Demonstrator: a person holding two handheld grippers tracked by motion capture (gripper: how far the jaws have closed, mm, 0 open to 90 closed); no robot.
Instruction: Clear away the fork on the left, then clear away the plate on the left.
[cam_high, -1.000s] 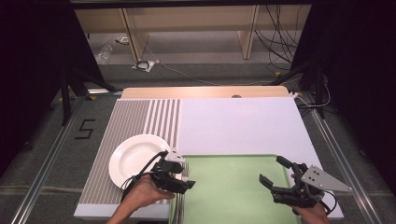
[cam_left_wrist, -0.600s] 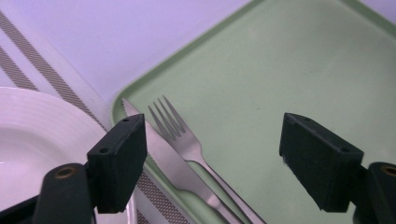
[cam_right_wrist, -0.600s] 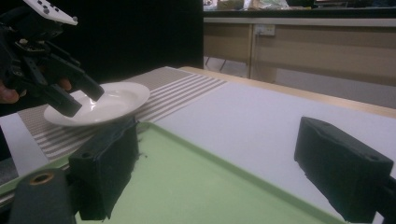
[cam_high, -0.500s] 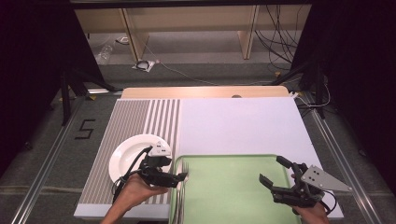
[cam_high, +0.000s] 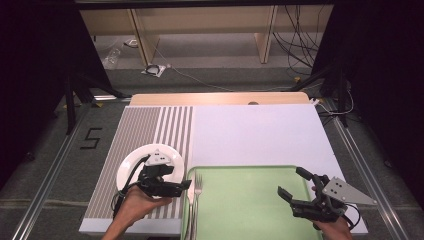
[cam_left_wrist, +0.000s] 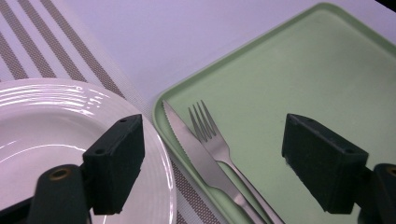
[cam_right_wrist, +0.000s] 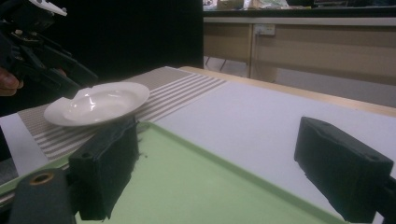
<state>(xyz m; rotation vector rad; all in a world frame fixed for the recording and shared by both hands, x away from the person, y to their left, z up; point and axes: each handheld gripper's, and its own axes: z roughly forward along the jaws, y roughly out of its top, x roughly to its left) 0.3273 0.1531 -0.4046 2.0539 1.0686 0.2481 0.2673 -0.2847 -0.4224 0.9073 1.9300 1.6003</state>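
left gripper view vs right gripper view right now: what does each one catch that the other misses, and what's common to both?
Left gripper view alone: a knife and a fork lying side by side in the tray's left end, blade tip and tines pointing away from the camera.

Right gripper view alone: the left tool hovering over the plate's far side, and wooden furniture beyond the table.

Shared: the white plate, the green tray, the striped mat, and each camera's own tool with jaws wide apart.

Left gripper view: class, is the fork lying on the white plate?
No, the fork lies beside the knife inside the green tray, while the white plate carries no cutlery.
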